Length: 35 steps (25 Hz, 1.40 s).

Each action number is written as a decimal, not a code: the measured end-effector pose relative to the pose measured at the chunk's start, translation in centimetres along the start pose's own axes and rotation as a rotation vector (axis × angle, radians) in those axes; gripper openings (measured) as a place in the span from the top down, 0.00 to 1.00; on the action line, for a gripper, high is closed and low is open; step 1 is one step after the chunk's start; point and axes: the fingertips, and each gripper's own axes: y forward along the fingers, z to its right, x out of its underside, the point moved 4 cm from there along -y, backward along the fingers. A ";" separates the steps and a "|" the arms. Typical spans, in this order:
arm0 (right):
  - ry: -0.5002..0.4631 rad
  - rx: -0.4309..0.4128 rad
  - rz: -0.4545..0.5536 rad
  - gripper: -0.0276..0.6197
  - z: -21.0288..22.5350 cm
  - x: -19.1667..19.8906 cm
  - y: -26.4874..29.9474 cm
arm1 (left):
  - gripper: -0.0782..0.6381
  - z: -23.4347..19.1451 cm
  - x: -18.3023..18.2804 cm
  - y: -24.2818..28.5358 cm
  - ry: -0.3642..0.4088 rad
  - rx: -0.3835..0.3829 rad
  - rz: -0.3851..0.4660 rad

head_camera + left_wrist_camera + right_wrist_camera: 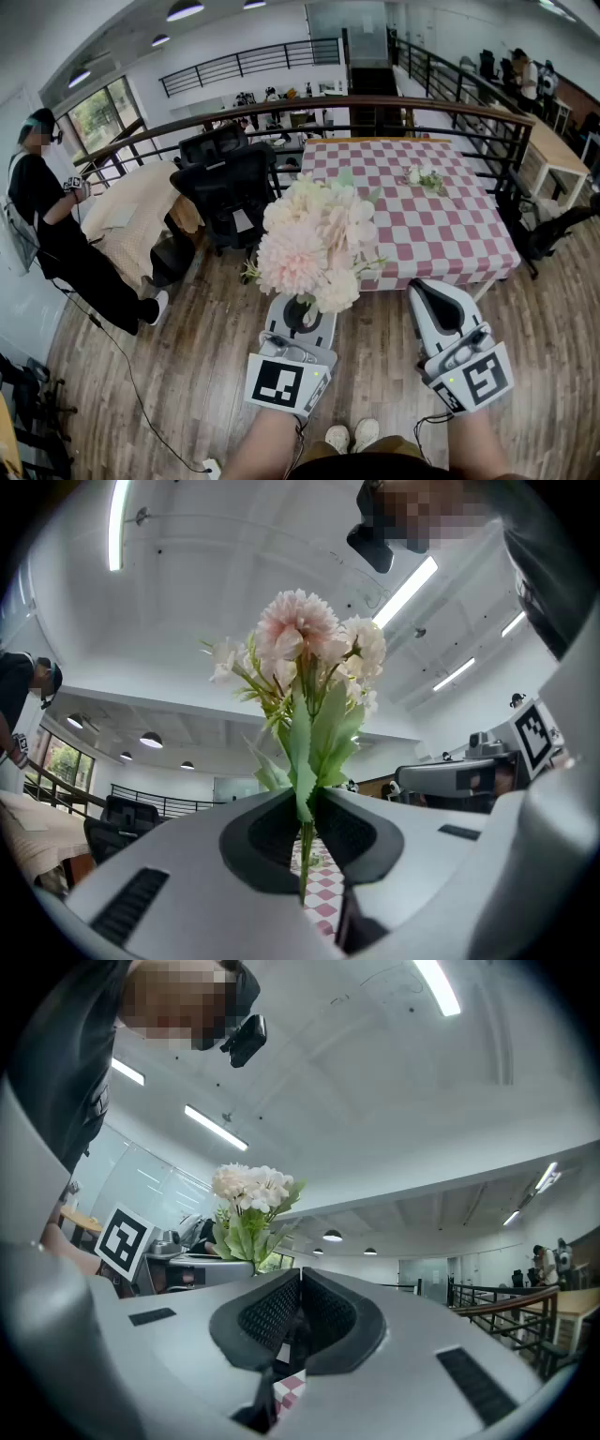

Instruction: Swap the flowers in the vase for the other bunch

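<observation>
One pink bouquet (314,246) clamped in left gripper (306,806).

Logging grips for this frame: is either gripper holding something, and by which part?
The left gripper is shut on the flower bunch, clamping its green stems low down. The right gripper is shut, with nothing between its jaws.

Ahead of us stands the counter (450,244), with a small bunch of flowers (422,177) lying on its far half. A chair (230,187) sits to its left, and a railing (394,105) runs behind both. Nearer us, the big bunch (314,246) rises from between the fingers of the left gripper (302,305), with the right gripper (431,298) just to its right. A person (56,225) stands far left.
</observation>
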 end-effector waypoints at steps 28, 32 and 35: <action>-0.041 -0.006 0.053 0.90 2.9 0.9 -1.7 | 0.82 4.5 0.0 2.2 0.078 -0.020 0.028; -0.046 -0.009 0.071 0.90 3.4 0.9 -2.4 | 0.82 5.7 0.1 2.0 0.081 -0.015 0.030; -0.043 -0.010 0.080 0.90 3.7 0.7 -2.8 | 0.82 5.9 0.0 1.9 0.092 -0.021 0.047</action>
